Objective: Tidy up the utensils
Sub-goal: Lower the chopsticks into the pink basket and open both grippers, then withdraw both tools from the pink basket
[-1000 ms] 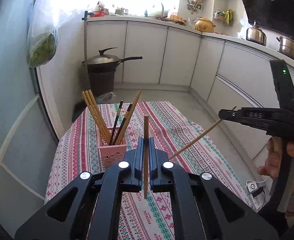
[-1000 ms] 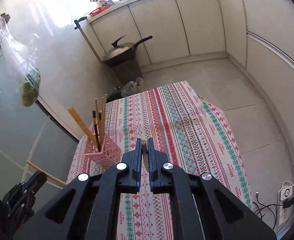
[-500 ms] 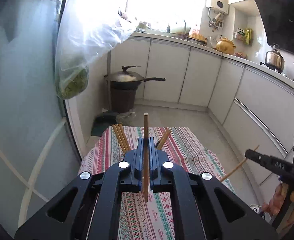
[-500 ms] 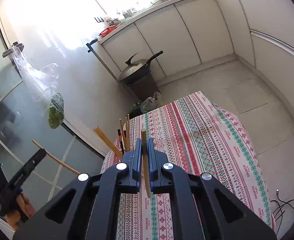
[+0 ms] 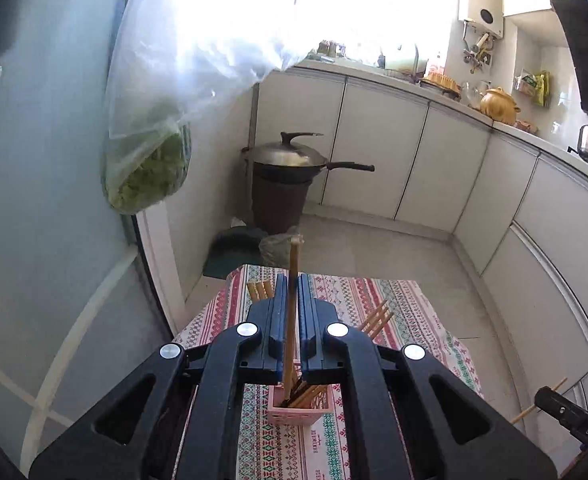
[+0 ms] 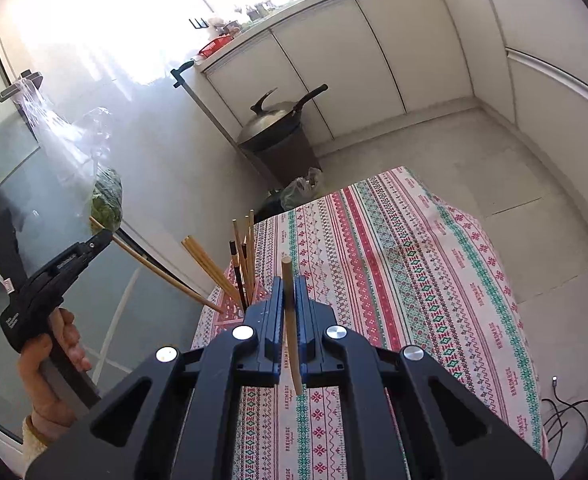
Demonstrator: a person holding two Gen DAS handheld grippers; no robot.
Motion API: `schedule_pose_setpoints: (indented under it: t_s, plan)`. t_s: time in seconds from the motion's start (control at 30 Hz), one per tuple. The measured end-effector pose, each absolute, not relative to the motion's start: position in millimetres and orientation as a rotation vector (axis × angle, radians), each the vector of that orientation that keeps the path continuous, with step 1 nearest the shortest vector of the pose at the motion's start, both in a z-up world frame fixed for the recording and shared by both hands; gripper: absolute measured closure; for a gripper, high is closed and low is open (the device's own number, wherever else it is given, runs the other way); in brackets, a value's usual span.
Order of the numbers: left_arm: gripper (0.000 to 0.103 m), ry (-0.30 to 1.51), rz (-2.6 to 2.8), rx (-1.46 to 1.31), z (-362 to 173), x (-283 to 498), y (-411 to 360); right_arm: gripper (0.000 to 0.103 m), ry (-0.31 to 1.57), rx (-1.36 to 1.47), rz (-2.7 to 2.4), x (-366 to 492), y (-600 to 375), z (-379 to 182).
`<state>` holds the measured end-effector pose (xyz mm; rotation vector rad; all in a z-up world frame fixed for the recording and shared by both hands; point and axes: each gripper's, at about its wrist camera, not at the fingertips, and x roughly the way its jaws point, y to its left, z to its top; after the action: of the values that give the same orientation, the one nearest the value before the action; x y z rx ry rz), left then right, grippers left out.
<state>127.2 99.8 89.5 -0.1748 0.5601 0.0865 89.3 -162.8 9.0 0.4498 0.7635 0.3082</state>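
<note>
My left gripper [image 5: 292,280] is shut on a wooden chopstick [image 5: 292,304]; its lower tip sits in the pink holder [image 5: 299,406] below, among several wooden and dark chopsticks. In the right wrist view the left gripper [image 6: 102,238] holds that chopstick [image 6: 162,276] slanting down to the holder [image 6: 234,308]. My right gripper [image 6: 290,284] is shut on another wooden chopstick [image 6: 292,320], to the right of the holder above the patterned tablecloth [image 6: 413,264]. It also shows at the left wrist view's lower right [image 5: 549,398].
The holder stands near the table's left edge by a glass door [image 6: 6,184]. A hanging bag of greens [image 5: 150,168] is close on the left. A lidded wok on a brown bin [image 5: 286,176] stands beyond the table. Cabinets [image 5: 373,152] line the far and right walls.
My left gripper has risen over the holder and tipped down, bringing its chopstick's tip into the holder. My right gripper has drawn back and tilted up, still holding its chopstick.
</note>
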Motion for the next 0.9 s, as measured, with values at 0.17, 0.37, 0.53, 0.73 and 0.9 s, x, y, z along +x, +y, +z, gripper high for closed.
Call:
schedule_pose_setpoints:
  t_s: [0.17,0.37,0.53,0.73,0.9]
  plan:
    - [0.081,0.569,0.097,-0.257,70,114,120,0.097,0.762,0.449,0.313,93,-158,14]
    - [0.08,0.589,0.125,-0.309,49,85,142,0.097,0.72,0.419,0.332,103,-134,40]
    - [0.08,0.622,0.14,-0.341,40,77,159,0.097,0.664,0.38,0.344,119,-100,69]
    - [0.068,0.552,0.179,-0.333,52,64,169,0.097,0.633,0.324,0.319,151,-61,87]
    - [0.066,0.541,0.171,-0.355,55,60,177,0.097,0.648,0.294,0.303,168,-38,86]
